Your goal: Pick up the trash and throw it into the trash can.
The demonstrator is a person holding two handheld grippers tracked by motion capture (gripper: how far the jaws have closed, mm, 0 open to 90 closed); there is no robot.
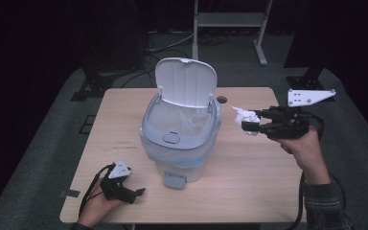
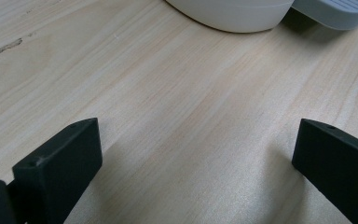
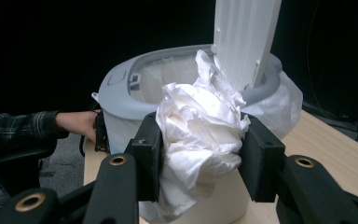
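A white pedal bin (image 1: 180, 139) with a grey rim stands mid-table, its lid (image 1: 185, 81) raised upright and a clear liner inside. My right gripper (image 1: 250, 121) hovers to the bin's right, above the table, shut on a crumpled white tissue (image 1: 242, 115). In the right gripper view the tissue (image 3: 200, 121) bulges between both pads, with the bin's open mouth (image 3: 168, 77) just behind it. My left gripper (image 1: 134, 194) rests low at the table's front left, jaws wide apart over bare wood (image 2: 191, 140), nothing between them. The bin's base (image 2: 233, 14) and grey pedal (image 2: 340, 11) lie ahead of it.
The wooden table (image 1: 249, 191) ends close to both hands at the front. The bin's pedal (image 1: 175, 180) sticks out toward the person. A small dark spot (image 1: 221, 99) sits behind the bin. A white frame (image 1: 230, 21) and dark stands lie beyond the far edge.
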